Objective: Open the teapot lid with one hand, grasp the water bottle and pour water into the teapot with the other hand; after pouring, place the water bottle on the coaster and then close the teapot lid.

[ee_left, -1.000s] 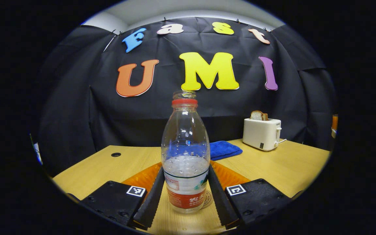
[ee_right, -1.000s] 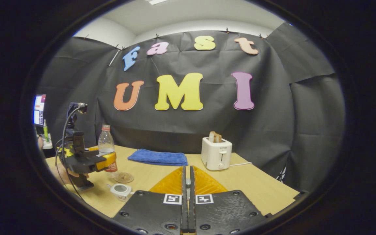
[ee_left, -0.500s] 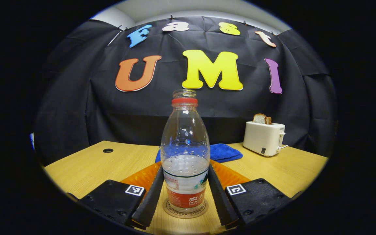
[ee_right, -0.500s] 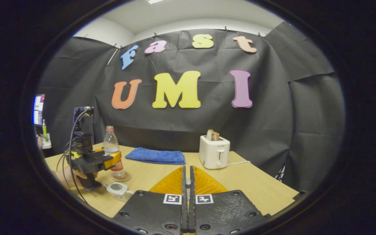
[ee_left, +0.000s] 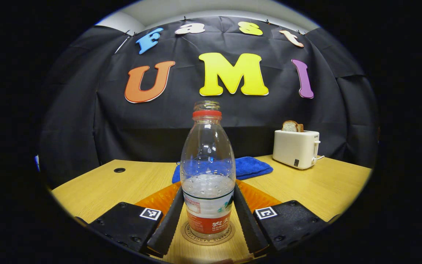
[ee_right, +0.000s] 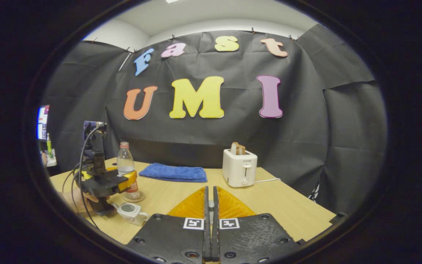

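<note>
On the coaster (ee_left: 208,234) stands the water bottle (ee_left: 207,172), gripped level by the left tool (ee_left: 208,220); right tool (ee_right: 211,220) closed, empty

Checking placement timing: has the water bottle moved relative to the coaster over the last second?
Yes. The water bottle has come down and over onto the coaster; a second ago it hung beside and above it. The left tool still flanks it.

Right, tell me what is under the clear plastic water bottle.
A round brown coaster lies under the clear plastic water bottle, on the wooden table. Its rim shows around the base; its middle is covered by the bottle.
</note>
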